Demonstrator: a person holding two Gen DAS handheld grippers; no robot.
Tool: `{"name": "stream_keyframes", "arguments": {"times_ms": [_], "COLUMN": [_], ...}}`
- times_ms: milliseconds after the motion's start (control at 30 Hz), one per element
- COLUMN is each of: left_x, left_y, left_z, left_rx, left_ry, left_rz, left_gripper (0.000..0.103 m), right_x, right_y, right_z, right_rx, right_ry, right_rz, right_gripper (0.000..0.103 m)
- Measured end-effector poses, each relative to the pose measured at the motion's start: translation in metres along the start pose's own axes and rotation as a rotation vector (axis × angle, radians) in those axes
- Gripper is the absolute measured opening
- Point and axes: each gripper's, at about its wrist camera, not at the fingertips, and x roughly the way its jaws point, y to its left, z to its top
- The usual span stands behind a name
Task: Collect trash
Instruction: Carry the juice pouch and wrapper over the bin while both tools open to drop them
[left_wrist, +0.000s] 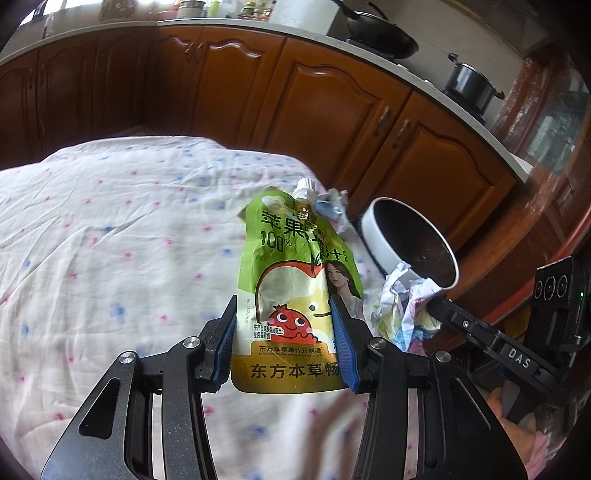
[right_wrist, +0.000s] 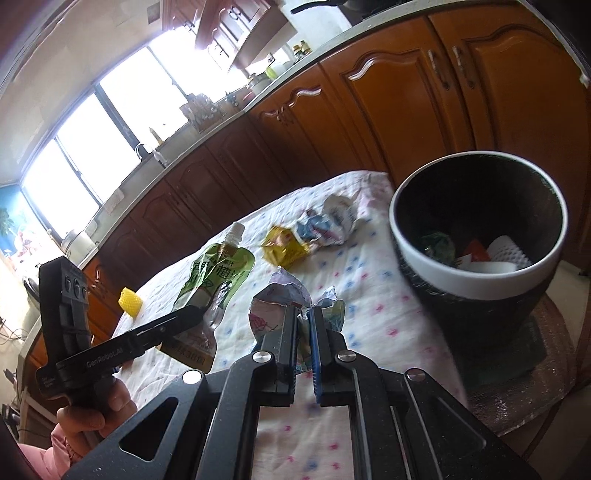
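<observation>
Two hand-held grippers work a cloth-covered desk in a kitchen, each already carrying a piece of trash. The left gripper pinches a green juice pouch by its lower half, its blue-padded fingers pressed against the pouch's two side edges. The pouch's long axis runs straight out along the fingers, white spout cap pointing to 12 o'clock and away from the hand.

The right gripper has its fingers nearly pressed together on a crumpled printed wrapper, which sticks out past the tips toward 12 o'clock.

The relation that matters is the white-rimmed black bin, standing off the desk's edge with scraps already inside. From the right gripper it lies at about 2 o'clock, close by and with its mouth open to that side; from the left gripper it also lies at 2 o'clock, but beyond the other tool. By that reading the right hand looks nearer to dropping its load first.

On the cloth remain a yellow packet, a crumpled pale wrapper and a small yellow roll.
</observation>
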Motion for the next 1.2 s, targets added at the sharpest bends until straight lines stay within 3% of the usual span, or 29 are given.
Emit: {"name": "stream_keyframes", "arguments": {"times_ms": [567, 1200], "left_x": [0.038, 0.104], "left_y": [-0.072, -0.135], "left_z": [0.025, 0.058], "left_rx": [0.106, 0.182], "left_ry": [0.021, 0.073], "left_rz": [-0.07, -0.069], "left_gripper": [0.044, 0.044], "right_x": [-0.047, -0.049], "right_y": [-0.075, -0.129], "right_z": [0.037, 0.07], "right_rx": [0.071, 0.08], "right_ry": [-0.117, -0.13], "right_rz": [-0.123, -0.245], "right_gripper": [0.006, 0.006]}}
